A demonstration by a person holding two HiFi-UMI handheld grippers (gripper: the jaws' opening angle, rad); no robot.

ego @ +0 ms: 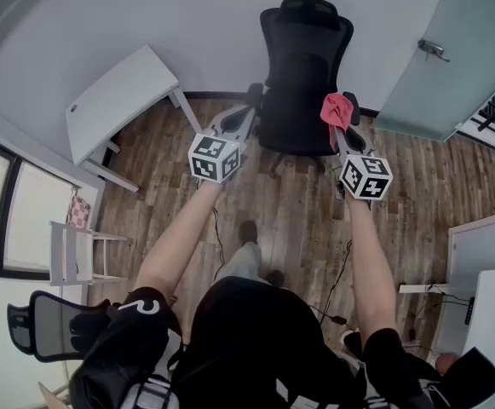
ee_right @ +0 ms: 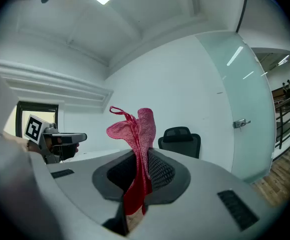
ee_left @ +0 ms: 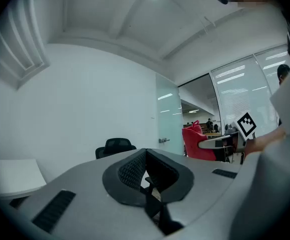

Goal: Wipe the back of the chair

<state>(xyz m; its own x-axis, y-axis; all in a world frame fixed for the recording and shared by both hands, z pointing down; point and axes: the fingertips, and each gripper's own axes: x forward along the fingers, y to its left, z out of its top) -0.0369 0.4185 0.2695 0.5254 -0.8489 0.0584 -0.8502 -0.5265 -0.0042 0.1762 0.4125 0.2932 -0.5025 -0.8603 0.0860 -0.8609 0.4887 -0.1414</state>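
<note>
Left gripper view shows me what the head view hides: my left gripper [ee_left: 145, 183] has its jaws pressed together, empty. The chair [ego: 305, 66] stands near the wall, ahead of both grippers, backrest upright. My right gripper [ee_right: 134, 196] clamps the pink cloth [ee_right: 137, 129], which points upward.

We find no words or numbers we can read. Behind the fingers [ego: 240, 119], the left cube [ego: 215, 158] and right cube [ego: 366, 177] bear only square markers; a white curl on the sleeve [ego: 141, 307] stays unclear.
</note>
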